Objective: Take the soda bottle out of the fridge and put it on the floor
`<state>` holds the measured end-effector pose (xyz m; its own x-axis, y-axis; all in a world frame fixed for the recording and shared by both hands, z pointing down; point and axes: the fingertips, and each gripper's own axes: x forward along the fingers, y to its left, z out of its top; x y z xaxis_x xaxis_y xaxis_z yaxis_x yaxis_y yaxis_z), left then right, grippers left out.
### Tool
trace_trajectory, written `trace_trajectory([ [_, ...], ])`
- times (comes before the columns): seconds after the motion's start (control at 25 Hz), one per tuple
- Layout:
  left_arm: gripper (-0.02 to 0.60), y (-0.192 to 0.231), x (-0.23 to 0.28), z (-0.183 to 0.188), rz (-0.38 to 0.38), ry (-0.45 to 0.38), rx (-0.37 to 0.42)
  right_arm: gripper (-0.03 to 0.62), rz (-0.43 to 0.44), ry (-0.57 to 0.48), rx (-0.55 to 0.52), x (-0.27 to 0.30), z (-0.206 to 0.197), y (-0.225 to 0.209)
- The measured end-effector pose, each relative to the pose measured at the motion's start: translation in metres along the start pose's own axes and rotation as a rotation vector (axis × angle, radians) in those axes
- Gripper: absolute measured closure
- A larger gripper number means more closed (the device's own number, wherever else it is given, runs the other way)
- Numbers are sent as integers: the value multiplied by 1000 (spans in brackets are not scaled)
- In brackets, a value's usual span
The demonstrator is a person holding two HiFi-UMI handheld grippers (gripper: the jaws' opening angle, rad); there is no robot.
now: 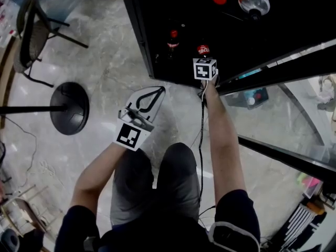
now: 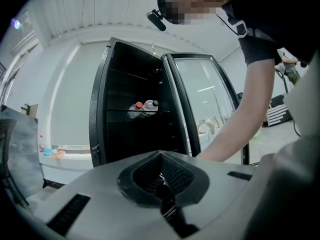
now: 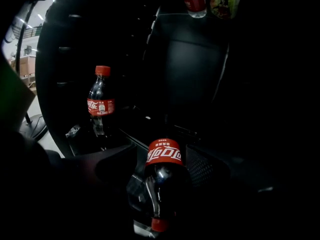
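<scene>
Soda bottle (image 3: pixel 164 154), clamped in the right gripper (image 3: pixel 162 171), runs 6 to 12 o'clock, cap at 6. Left gripper (image 2: pixel 160 159) is closed and empty.

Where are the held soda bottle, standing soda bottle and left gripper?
held soda bottle (image 3: pixel 163 156): right gripper view, red label.
standing soda bottle (image 3: pixel 101 106): right gripper view, red label.
left gripper (image 2: pixel 160 157): left gripper view, closed tips.

L gripper (image 1: pixel 160 91) jaws closed, empty; R arm (image 1: pixel 226 135) stretched fwd, R gripper (image 3: pixel 162 176) clamped on soda bottle (image 3: pixel 163 156).
</scene>
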<state>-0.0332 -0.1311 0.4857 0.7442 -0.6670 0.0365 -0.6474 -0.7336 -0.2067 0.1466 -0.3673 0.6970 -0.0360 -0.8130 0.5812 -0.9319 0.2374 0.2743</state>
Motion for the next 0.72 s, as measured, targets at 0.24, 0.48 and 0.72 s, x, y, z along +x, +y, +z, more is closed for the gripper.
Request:
trace_trajectory([
  [0.24,560,3,-1,-5,8,7,10,275,5,36,-10,13,1,-1],
  [0.48,560,7,-3,-8,13,5,17,272,13,45,46,32,-8,-5],
  [0.72,560,5,-7,-11,1,14,18,270,-26,86,9,38,-11,-7],
])
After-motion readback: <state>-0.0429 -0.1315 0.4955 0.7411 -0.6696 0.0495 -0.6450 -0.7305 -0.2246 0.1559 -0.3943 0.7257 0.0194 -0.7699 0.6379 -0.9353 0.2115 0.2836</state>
